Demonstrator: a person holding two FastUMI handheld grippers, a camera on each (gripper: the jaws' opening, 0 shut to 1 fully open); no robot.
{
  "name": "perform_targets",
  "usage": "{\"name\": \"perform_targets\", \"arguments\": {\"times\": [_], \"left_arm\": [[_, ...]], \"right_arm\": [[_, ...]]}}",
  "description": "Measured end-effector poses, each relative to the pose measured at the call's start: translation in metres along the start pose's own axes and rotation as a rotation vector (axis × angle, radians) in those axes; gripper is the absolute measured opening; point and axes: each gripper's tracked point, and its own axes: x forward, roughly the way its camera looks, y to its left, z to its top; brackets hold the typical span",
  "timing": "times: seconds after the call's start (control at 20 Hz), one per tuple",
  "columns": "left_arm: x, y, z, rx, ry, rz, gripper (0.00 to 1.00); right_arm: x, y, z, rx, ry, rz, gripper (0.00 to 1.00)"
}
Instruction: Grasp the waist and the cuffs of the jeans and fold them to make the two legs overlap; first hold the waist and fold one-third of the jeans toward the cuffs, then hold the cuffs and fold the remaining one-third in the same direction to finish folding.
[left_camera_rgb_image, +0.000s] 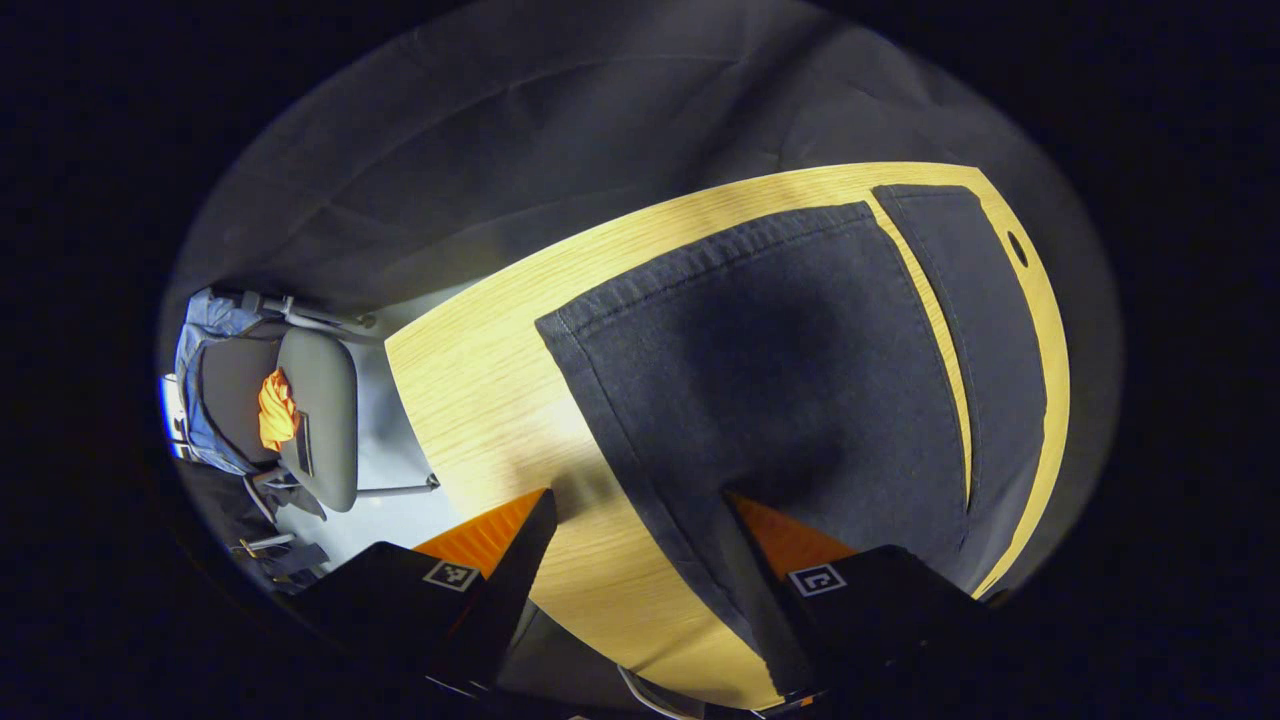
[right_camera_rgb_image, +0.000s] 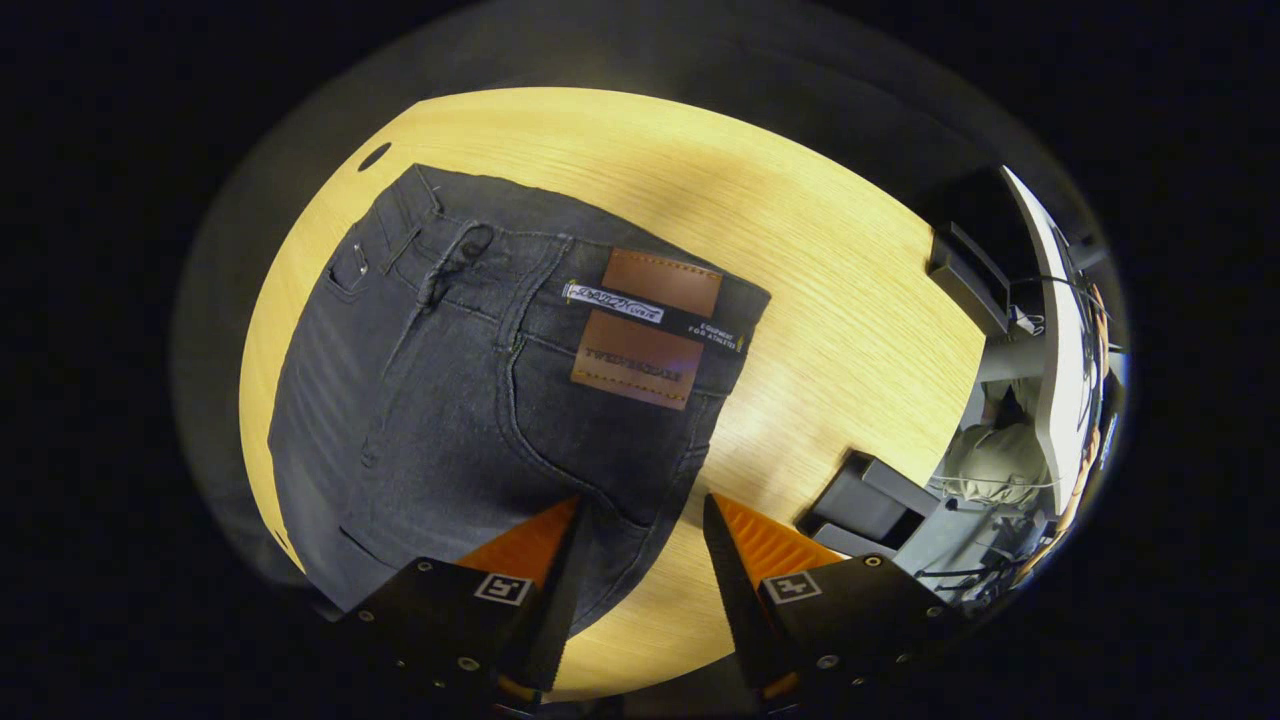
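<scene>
Dark jeans lie flat on a light wooden table (left_camera_rgb_image: 480, 390). The left gripper view looks down on the two legs near the cuffs: a wide near leg (left_camera_rgb_image: 760, 370) and a narrower far leg (left_camera_rgb_image: 975, 330), with a strip of table between them. My left gripper (left_camera_rgb_image: 640, 510) hovers open above the near leg's edge, one finger over bare wood, the other over the denim. In the right gripper view the waist (right_camera_rgb_image: 560, 300) with its brown leather patch (right_camera_rgb_image: 645, 330) lies spread out. My right gripper (right_camera_rgb_image: 640, 515) is open over the waist's near side edge, holding nothing.
A grey chair (left_camera_rgb_image: 310, 410) with an orange item and blue cloth stands off the table's end. A round cable hole (left_camera_rgb_image: 1017, 247) sits near the table's far edge. Dark boxes (right_camera_rgb_image: 870, 500) and a desk with clutter (right_camera_rgb_image: 1050, 400) stand beyond the table's other side.
</scene>
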Motion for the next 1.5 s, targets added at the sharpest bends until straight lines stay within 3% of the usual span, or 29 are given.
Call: {"name": "perform_targets", "arguments": {"times": [0.05,0.1,0.15,0.25,0.3,0.35,0.4,0.45,0.65,0.9,1.0,1.1,1.25,1.5], "left_arm": [[-0.002,-0.003,0.002,0.005,0.003,-0.004,0.89],[-0.001,-0.009,0.002,0.027,0.003,-0.008,0.86],[-0.001,-0.018,0.001,0.067,0.003,-0.012,0.70],[-0.004,-0.035,0.005,0.135,-0.006,-0.017,0.38],[-0.001,-0.034,0.003,0.165,-0.012,-0.009,0.22],[-0.001,-0.035,0.003,0.197,-0.010,-0.020,0.06],[-0.004,-0.033,0.001,0.201,-0.013,-0.050,0.05],[0.000,-0.035,0.003,0.188,-0.017,-0.082,0.01],[-0.014,-0.045,0.008,0.171,-0.049,-0.204,0.01],[-0.045,-0.067,0.020,0.145,-0.135,-0.382,0.01],[-0.051,-0.069,0.023,0.126,-0.133,-0.415,0.01],[-0.056,-0.072,0.024,0.119,-0.132,-0.442,0.01],[-0.070,-0.077,0.028,0.133,-0.148,-0.470,0.01],[-0.092,-0.097,0.040,0.177,-0.190,-0.513,0.01]], "right_arm": [[0.000,0.000,0.001,-0.002,-0.005,0.005,0.69],[0.000,0.003,-0.001,0.023,0.003,0.022,0.55],[0.000,0.005,0.001,0.043,0.007,0.036,0.42],[0.001,0.007,0.005,0.022,0.008,0.112,0.39],[0.000,0.016,0.003,0.086,0.036,0.154,0.34],[0.004,0.017,0.006,0.147,0.039,0.206,0.08],[0.004,0.017,0.002,0.187,0.050,0.249,0.13],[0.002,0.016,0.003,0.210,0.056,0.279,0.06],[-0.011,0.020,0.008,0.204,0.005,0.365,0.01],[-0.030,0.025,0.014,0.231,0.019,0.440,0.00],[-0.036,0.030,0.019,0.231,-0.012,0.474,0.01],[-0.041,0.030,0.022,0.227,-0.036,0.461,0.01],[-0.053,0.040,0.024,0.179,-0.046,0.503,0.01],[-0.072,0.047,0.032,0.138,-0.051,0.502,0.01]]}}
